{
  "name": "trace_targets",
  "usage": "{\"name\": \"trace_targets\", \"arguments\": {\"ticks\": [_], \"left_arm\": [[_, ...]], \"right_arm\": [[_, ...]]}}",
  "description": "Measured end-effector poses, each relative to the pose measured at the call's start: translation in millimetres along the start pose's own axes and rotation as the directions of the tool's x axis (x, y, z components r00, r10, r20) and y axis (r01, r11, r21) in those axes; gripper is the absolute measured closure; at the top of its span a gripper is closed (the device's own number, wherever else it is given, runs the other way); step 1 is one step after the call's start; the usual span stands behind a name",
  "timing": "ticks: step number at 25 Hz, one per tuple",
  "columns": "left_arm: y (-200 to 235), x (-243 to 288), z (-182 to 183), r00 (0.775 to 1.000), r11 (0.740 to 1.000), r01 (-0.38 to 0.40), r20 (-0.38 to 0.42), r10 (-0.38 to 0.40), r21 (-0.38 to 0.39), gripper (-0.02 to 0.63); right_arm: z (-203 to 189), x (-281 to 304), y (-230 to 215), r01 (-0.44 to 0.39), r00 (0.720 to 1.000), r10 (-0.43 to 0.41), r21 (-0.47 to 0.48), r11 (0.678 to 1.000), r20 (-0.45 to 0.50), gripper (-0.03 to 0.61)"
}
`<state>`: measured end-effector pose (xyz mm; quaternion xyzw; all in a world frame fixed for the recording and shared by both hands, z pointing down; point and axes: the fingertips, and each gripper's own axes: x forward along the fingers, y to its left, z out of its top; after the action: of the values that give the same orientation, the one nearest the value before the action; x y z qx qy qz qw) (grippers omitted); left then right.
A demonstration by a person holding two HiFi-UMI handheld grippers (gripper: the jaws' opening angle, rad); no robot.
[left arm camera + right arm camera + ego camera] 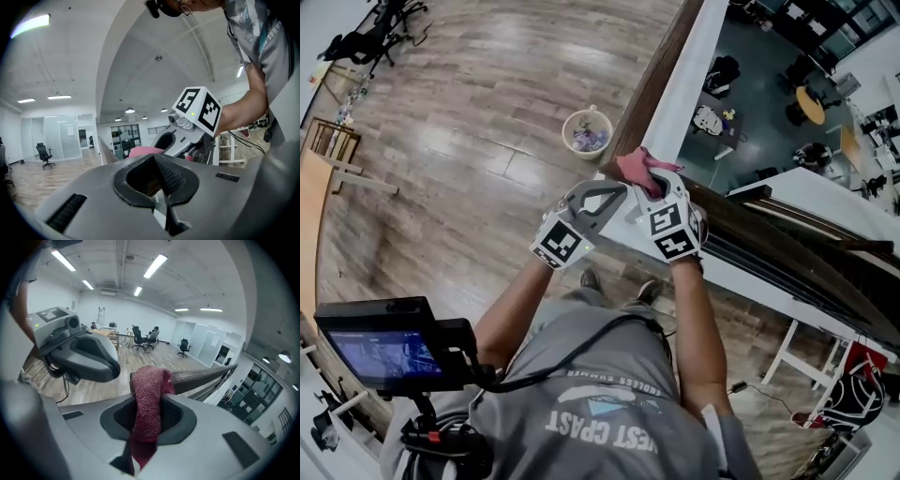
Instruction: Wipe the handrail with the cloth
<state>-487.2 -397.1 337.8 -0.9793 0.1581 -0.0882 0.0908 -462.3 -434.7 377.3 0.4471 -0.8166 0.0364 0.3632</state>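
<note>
The dark wooden handrail (662, 67) runs down from the top of the head view, turns a corner, and goes off to the right. A pink cloth (639, 169) lies bunched on that corner. My right gripper (662, 185) is shut on the cloth and presses it onto the rail. In the right gripper view the cloth (149, 394) hangs out between the jaws of the right gripper (150, 409), with the handrail (202, 377) just beyond. My left gripper (619, 191) hovers beside it on the left, shut and holding nothing. The left gripper view shows the left gripper (155, 162) and the cloth (143, 151) behind it.
A white bin (587, 132) with rubbish stands on the wood floor near the rail. Beyond the rail is a drop to a lower floor with tables (811, 103). A monitor rig (384, 351) hangs at the person's left. Office chairs (140, 339) stand far off.
</note>
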Motion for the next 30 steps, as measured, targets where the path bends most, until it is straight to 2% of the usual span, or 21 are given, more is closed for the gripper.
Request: {"name": "trace_targets", "arguments": {"ticks": [3,5,7,10,13,15,18,22,24,26,30], "left_arm": [[3,-2,0,1.0,1.0,-0.013,-0.009,0.013,-0.004,0.611],[5,-4,-3,1.0,1.0,-0.019,-0.015,0.019,-0.011,0.611],[6,-5,-6,0.999,1.0,-0.021,-0.025,0.021,-0.014,0.611],[3,-7,-11,0.999,1.0,-0.014,-0.044,0.014,-0.01,0.611],[1,-11,-14,0.997,1.0,-0.004,-0.073,0.005,0.004,0.611],[6,-15,-20,0.995,1.0,-0.006,-0.097,0.007,0.009,0.611],[13,-18,-31,0.991,1.0,-0.009,-0.133,0.009,0.003,0.611],[-17,-11,-24,0.99,1.0,0.007,-0.138,-0.006,0.008,0.611],[-44,-2,-14,0.992,1.0,0.004,-0.125,-0.003,0.006,0.611],[-71,12,-5,0.996,0.999,-0.018,-0.093,0.015,-0.032,0.611],[-102,36,0,0.996,0.995,-0.064,-0.063,0.06,-0.072,0.611]], "right_arm": [[-21,-27,2,0.024,0.998,-0.027,0.058,0.998,0.06,0.506],[-43,-48,1,0.08,0.987,-0.096,0.122,0.989,0.129,0.506],[-66,-64,1,0.148,0.97,-0.17,0.133,0.98,0.172,0.506],[-107,-72,6,0.212,0.959,-0.232,0.131,0.968,0.161,0.506],[-145,-61,6,0.245,0.958,-0.265,0.174,0.954,0.107,0.506],[-163,-40,2,0.243,0.963,-0.26,0.193,0.951,0.073,0.506],[-177,8,-2,0.2,0.977,-0.211,0.205,0.958,0.033,0.506],[-204,52,-4,0.137,0.99,-0.136,0.254,0.957,-0.023,0.506],[-235,54,-4,0.117,0.992,-0.099,0.273,0.955,-0.078,0.506],[-274,44,-8,0.114,0.991,-0.087,0.307,0.945,-0.101,0.506],[-330,-1,-46,0.206,0.976,-0.161,0.379,0.902,-0.146,0.506]]}}
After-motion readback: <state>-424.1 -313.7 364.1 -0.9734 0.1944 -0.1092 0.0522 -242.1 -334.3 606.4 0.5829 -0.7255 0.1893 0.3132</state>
